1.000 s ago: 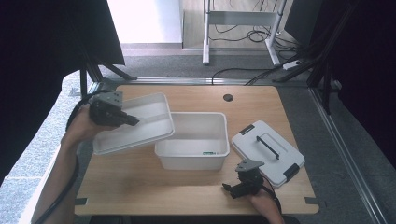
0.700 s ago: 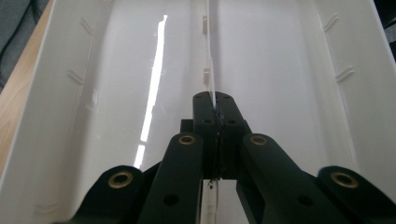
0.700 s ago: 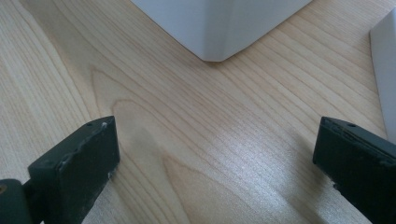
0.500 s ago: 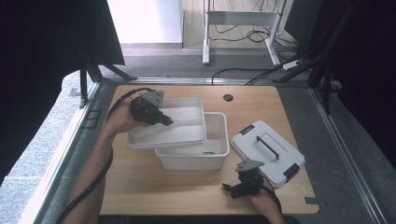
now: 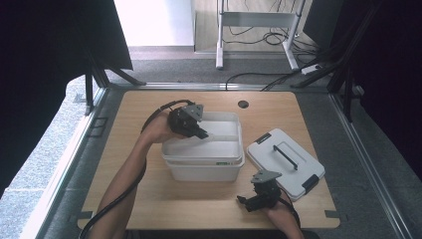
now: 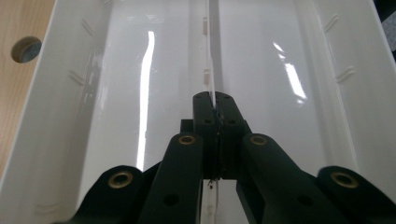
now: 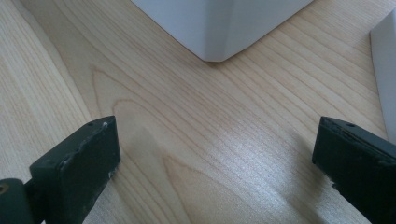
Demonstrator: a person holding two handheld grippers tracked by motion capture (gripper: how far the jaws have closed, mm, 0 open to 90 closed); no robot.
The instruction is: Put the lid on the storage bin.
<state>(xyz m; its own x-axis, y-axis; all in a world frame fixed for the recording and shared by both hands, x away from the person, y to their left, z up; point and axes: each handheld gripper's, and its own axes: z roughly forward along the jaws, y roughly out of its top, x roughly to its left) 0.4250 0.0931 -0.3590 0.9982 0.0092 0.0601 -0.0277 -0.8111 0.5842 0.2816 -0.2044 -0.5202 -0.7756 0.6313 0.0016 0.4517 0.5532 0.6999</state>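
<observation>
A white divided tray point(image 5: 219, 144) sits on top of the open white bin point(image 5: 206, 171) at the table's middle. My left gripper point(image 5: 202, 134) is shut on the tray's thin centre divider point(image 6: 212, 51); in the left gripper view the jaws of the left gripper point(image 6: 214, 105) pinch that divider, with a shiny compartment on either side. My right gripper point(image 5: 245, 201) rests low near the table's front edge, open with nothing in it. In the right gripper view the right gripper point(image 7: 215, 149) shows bare wood between its jaws, and a corner of the bin point(image 7: 219, 23) lies ahead.
The bin's white lid point(image 5: 286, 162), with a dark handle and latches, lies flat at the right, just beyond my right gripper; its edge point(image 7: 385, 70) shows beside the right jaw. The wooden table point(image 5: 134, 199) has a cable hole point(image 5: 243, 104) at the back.
My left gripper has carried the tray from the left rear of the table rightwards and down onto the bin. The right gripper has stayed still.
</observation>
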